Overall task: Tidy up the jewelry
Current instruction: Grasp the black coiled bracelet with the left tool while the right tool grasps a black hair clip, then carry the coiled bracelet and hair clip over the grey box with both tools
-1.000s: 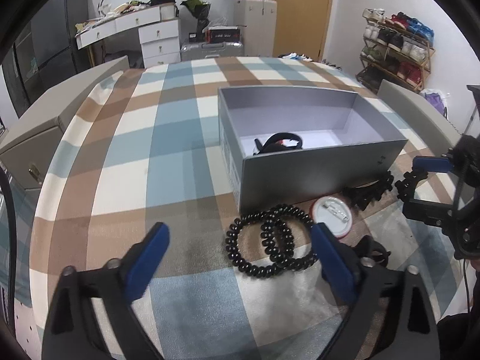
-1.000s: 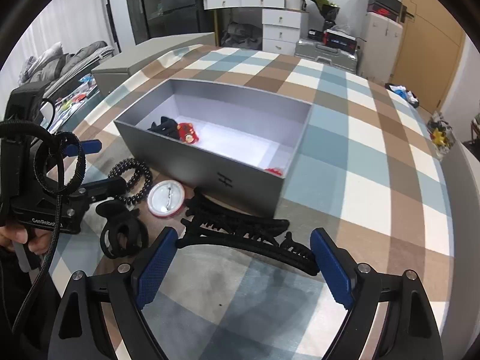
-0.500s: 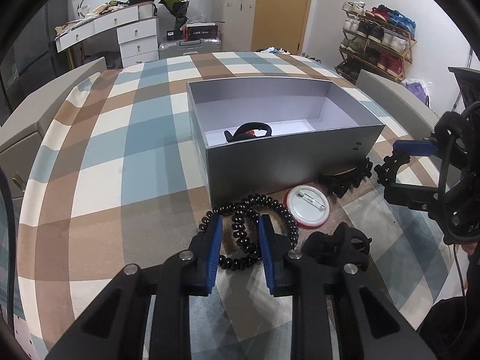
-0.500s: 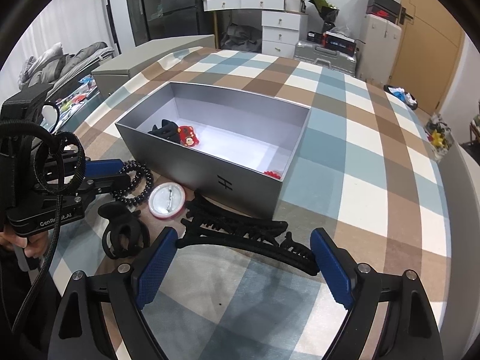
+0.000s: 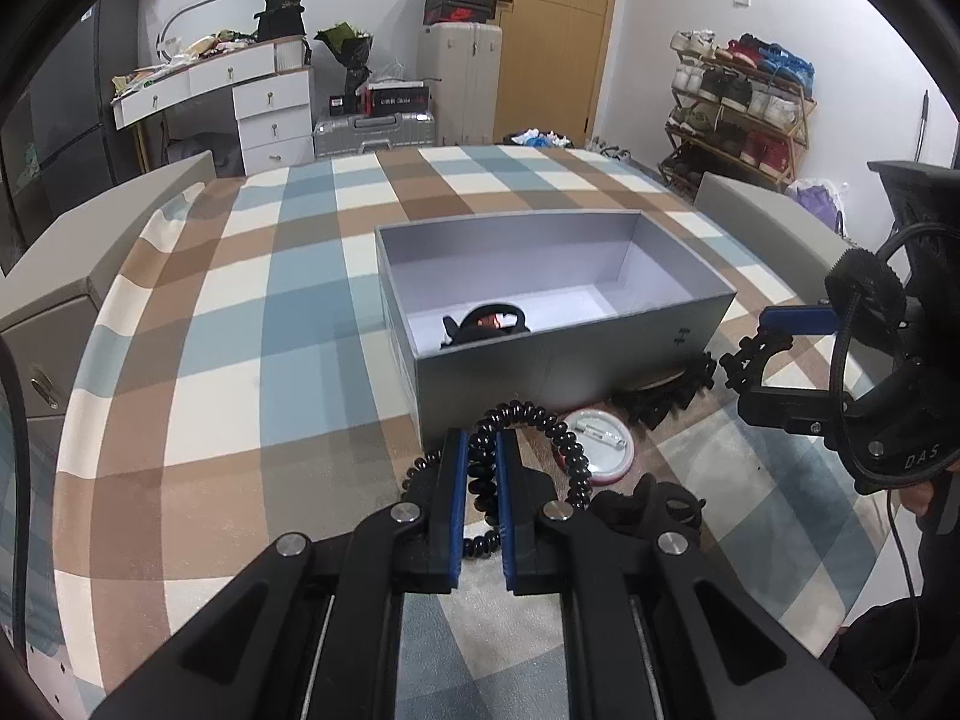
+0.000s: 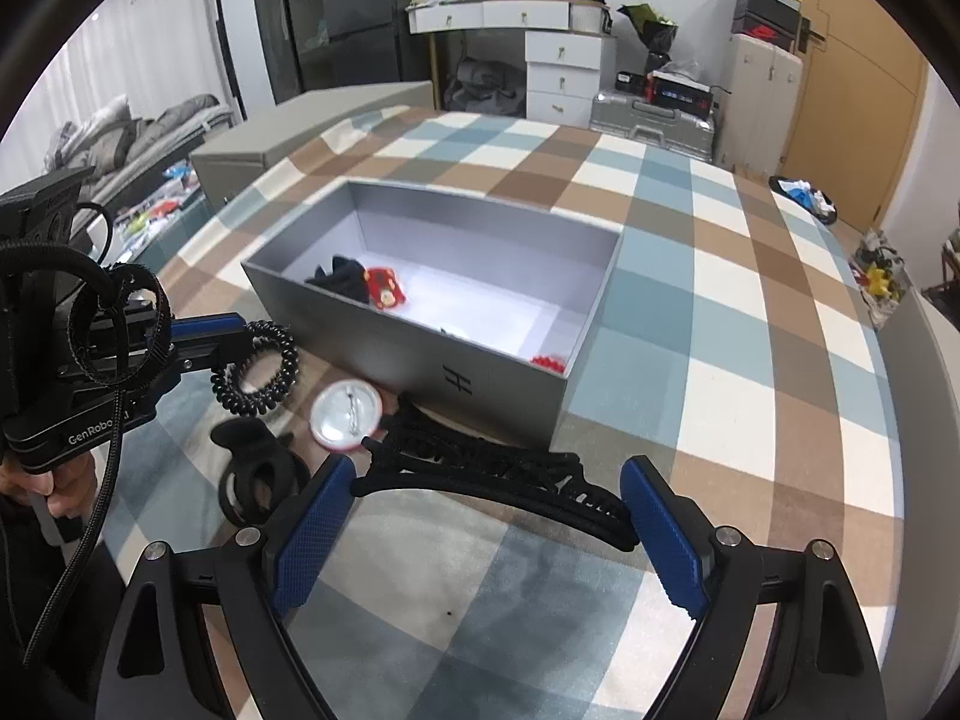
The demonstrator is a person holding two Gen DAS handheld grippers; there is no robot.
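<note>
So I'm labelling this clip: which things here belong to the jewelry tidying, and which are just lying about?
Part of the job:
- black bead bracelet, clamped in the left gripper
- grey box
- round pin badge
- black hair claw, between the open fingers of the right gripper
- black clip

Just lying about:
- shoe rack
- white drawers
- silver case

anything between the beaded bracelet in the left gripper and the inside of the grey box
Only the box's near wall. The left gripper is shut on the black beaded bracelet just in front of it, so the bracelet must clear that rim. Inside, a black hair accessory and a red clip fill one end.
</note>
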